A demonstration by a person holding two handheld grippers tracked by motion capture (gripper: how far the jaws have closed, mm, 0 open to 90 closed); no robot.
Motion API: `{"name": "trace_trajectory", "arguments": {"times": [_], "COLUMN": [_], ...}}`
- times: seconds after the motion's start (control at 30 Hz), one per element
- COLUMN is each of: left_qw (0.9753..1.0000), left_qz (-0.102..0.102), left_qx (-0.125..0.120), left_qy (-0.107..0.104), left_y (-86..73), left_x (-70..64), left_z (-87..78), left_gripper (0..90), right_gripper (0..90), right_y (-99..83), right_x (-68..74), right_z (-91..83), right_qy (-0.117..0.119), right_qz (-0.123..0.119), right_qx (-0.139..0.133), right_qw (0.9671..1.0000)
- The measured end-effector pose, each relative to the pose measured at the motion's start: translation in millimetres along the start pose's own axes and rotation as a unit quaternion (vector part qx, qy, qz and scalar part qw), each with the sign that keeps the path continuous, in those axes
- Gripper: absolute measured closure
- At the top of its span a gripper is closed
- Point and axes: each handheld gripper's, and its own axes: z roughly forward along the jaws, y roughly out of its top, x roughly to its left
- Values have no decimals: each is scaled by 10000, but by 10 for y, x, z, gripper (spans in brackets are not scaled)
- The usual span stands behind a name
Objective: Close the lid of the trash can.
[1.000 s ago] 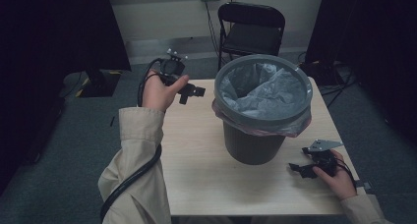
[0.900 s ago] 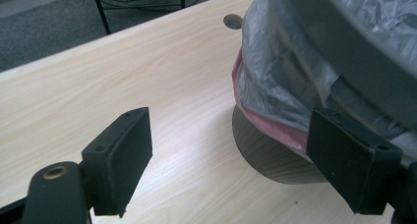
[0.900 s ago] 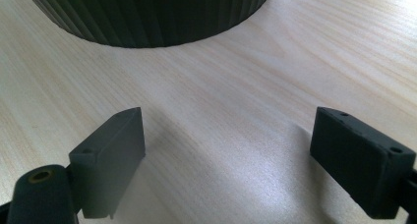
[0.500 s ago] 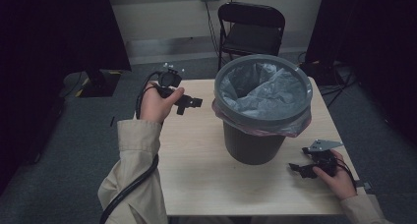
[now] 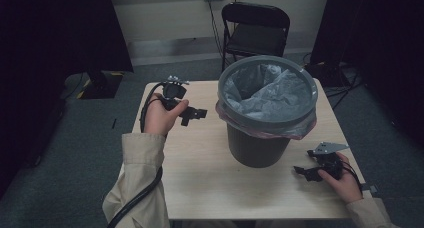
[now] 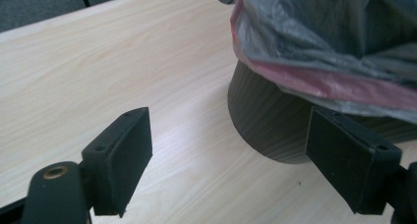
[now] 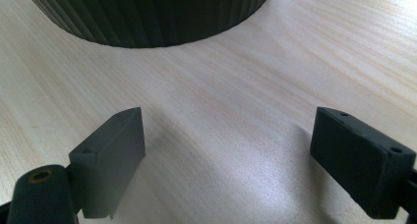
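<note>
Table [image 5: 200, 173] of pale wood carries my grey bin [image 5: 260, 138], which stands toward its far right part with a grey liner [image 5: 270, 90] folded over the rim. My left gripper [image 5: 192, 114] hovers just left of the bin, jaws released and empty. My right gripper [image 5: 305, 172] sits low near the bin's base, jaws spread wide, grasping nothing.

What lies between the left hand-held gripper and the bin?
Nothing: in the left gripper view, bare table separates the open left hand-held gripper from the bin.
</note>
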Motion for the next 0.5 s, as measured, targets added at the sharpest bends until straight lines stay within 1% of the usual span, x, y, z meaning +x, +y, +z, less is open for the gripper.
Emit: {"name": "trace_trajectory", "arguments": {"times": [0.03, 0.07, 0.1, 0.2, 0.23, 0.3, 0.33, 0.4, 0.43, 0.5], "left_qw": [10000, 10000, 10000, 10000, 10000, 10000, 10000, 9999, 9999, 9999], "left_qz": [-12, 21, -13, -10, -39, -19, -78, -107, -131, -112], "left_qx": [-5, 14, -7, 13, 8, 24, 8, 1, 8, 23], "left_qy": [9, 28, 25, -50, -51, -41, -43, -96, -85, -86], "left_y": [-13, -29, -40, -85, -101, -133, -151, -188, -204, -237], "left_x": [4, 5, 2, 3, 5, 14, 15, 31, 37, 52], "left_z": [10, 20, 28, 66, 80, 104, 119, 144, 154, 171], "left_gripper": [175, 175, 175, 175, 175, 175, 175, 175, 175, 175], "right_gripper": [126, 126, 126, 126, 126, 126, 126, 126, 126, 126], "right_y": [0, 0, 0, 0, 0, 0, 0, 0, 0, 0], "right_x": [0, 0, 1, 0, 0, 0, 0, 2, 2, 2], "right_z": [0, 0, 0, 0, 0, 0, 0, -1, -1, -1], "right_qy": [-1, -1, 0, 0, 0, 0, 0, 2, 1, 2], "right_qz": [-4, 3, 2, -3, -2, -2, -2, 10, 9, 9], "right_qx": [-1, 0, 0, -1, -2, -2, -2, 6, 5, 7], "right_qw": [10000, 10000, 10000, 10000, 10000, 10000, 10000, 10000, 10000, 10000]}}
